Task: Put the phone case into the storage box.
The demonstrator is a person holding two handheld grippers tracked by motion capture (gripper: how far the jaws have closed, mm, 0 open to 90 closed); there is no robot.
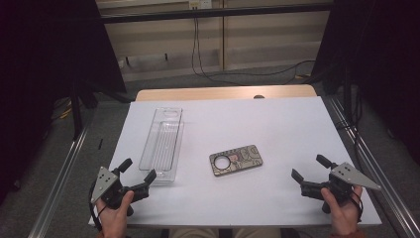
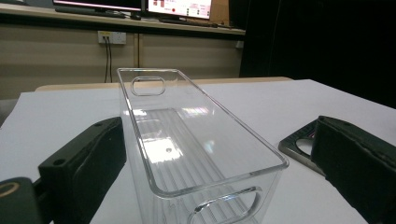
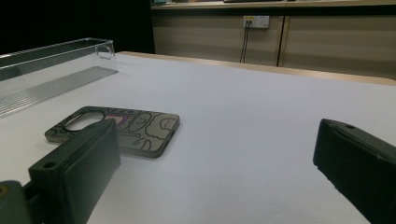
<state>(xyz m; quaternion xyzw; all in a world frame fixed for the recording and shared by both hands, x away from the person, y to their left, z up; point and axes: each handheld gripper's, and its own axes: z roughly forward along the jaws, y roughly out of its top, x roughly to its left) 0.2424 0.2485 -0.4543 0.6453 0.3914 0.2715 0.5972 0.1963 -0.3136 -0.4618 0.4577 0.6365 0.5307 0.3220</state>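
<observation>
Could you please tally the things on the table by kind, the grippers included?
Clear bin: 1
Phone case: 1
Grippers: 2, left gripper and right gripper, both with jaws open and holding nothing
Total: 4

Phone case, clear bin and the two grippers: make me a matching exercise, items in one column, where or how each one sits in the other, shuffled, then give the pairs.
Column one:
1. phone case
2. clear bin
3. left gripper
4. right gripper

Column two:
A. open, jaws either side of the bin's near end
B. flat on the white table, middle
C. open, at the table's right edge, nothing between the jaws
D. empty, long, on the table's left side

Pairs: 1-B, 2-D, 3-A, 4-C
</observation>
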